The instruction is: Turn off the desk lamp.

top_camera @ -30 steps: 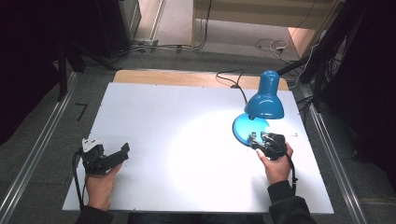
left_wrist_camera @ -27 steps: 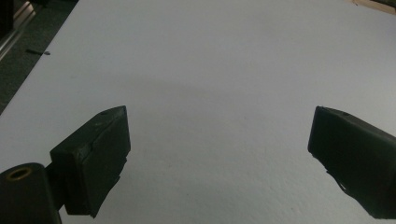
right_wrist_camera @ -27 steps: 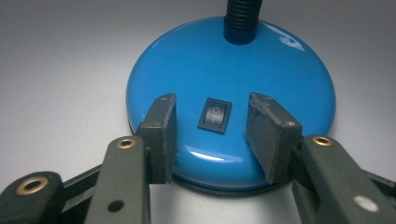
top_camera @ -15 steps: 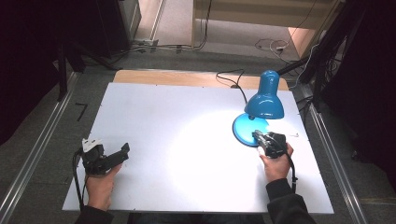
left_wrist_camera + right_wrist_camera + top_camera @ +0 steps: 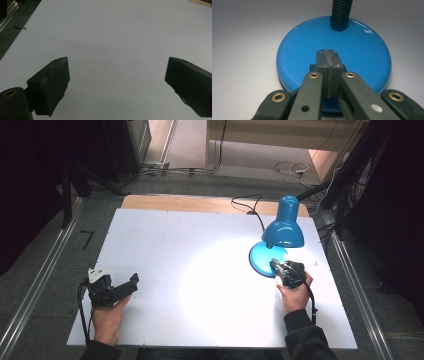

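Observation:
A blue desk lamp stands at the table's right, its shade [image 5: 283, 227] bent over its round base [image 5: 262, 257], and it throws a bright pool of light on the white table [image 5: 165, 235]. My right gripper [image 5: 274, 264] is shut and its tips rest over the near part of the base [image 5: 297, 50]. Its jaws are pressed together with nothing between them [image 5: 327, 51]. The lamp's ribbed neck [image 5: 340, 12] rises just beyond. At the table's front left my left gripper [image 5: 134, 281] lies open, with only bare white table between its jaws [image 5: 117, 72].
The lamp's black cable [image 5: 247, 205] runs off the far edge over a wooden strip [image 5: 200, 202]. Metal rails [image 5: 40, 285] flank the table on both sides. Dark equipment and loose cables lie on the floor behind.
My right gripper has edged slightly forward onto the lamp base. The left hand and gripper have stayed put.

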Action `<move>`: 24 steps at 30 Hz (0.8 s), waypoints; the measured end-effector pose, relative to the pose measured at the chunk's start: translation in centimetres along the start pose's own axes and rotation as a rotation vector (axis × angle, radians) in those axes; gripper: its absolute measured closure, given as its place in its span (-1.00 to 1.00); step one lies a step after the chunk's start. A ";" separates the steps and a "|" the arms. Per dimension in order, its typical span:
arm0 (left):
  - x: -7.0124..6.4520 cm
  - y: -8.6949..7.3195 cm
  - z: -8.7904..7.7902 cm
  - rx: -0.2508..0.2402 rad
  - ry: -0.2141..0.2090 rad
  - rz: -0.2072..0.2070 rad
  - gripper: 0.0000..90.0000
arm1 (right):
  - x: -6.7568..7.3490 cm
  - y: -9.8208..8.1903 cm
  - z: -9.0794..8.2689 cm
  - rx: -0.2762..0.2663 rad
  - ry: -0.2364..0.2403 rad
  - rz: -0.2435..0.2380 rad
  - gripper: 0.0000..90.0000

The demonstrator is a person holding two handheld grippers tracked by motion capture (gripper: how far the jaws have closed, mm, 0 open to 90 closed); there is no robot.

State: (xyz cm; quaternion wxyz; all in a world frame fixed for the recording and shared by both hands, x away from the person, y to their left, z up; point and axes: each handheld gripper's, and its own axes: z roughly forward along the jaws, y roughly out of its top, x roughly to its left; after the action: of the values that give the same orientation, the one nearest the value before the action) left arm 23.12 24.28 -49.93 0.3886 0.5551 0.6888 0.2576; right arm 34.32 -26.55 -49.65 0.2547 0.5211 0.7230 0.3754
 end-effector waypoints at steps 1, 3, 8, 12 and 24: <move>0.0 0.0 0.0 0.000 -0.001 0.000 -0.86 | 0.0 0.0 0.0 -0.001 -0.002 -0.002 0.96; 0.0 0.0 0.0 -0.001 -0.001 0.000 -0.86 | 0.0 0.0 0.1 -0.004 -0.004 -0.001 0.96; 0.0 0.0 0.0 -0.001 -0.001 0.000 -0.86 | 0.0 0.0 0.1 -0.007 0.002 0.002 0.97; 0.0 0.0 0.0 0.000 -0.002 0.001 -0.86 | -0.1 0.1 0.3 -0.014 -0.004 0.003 0.97; 0.1 0.0 0.0 -0.002 0.001 -0.004 -0.86 | -0.4 1.0 1.4 0.013 -0.023 0.014 0.95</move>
State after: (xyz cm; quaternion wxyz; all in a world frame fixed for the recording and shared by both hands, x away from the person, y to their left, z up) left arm 23.09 24.38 -49.93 0.3894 0.5531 0.6899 0.2578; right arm 36.10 -26.35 -49.67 0.2569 0.5319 0.7188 0.3666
